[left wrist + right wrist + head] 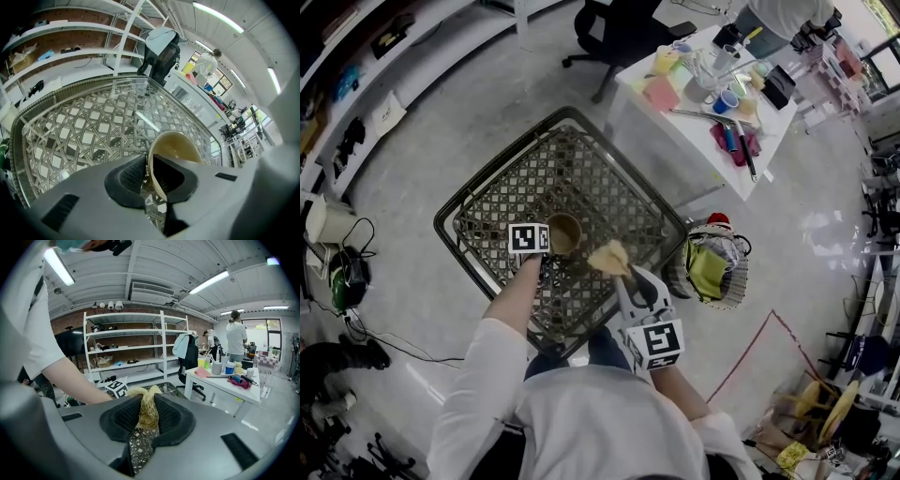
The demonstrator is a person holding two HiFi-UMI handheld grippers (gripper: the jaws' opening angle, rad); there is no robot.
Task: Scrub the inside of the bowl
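Note:
A tan bowl (563, 233) stands on the glass-topped lattice table (497, 202). My left gripper (543, 258) is shut on the bowl's near rim, one pad inside and one outside; in the left gripper view the bowl (176, 147) tilts up between the pads (129, 174). My right gripper (623, 277) is shut on a straw-coloured fibre scrubber (608, 257), held just right of the bowl and apart from it. Seen from the right gripper view, the scrubber (146, 405) sticks up from between the black pads (126, 416).
A white desk (703, 103) with cups, a pink cloth and tools stands beyond the table at upper right, with an office chair (623, 33) behind it. A mesh bin (712, 272) sits at the table's right corner. Shelving (136, 345) lines the wall.

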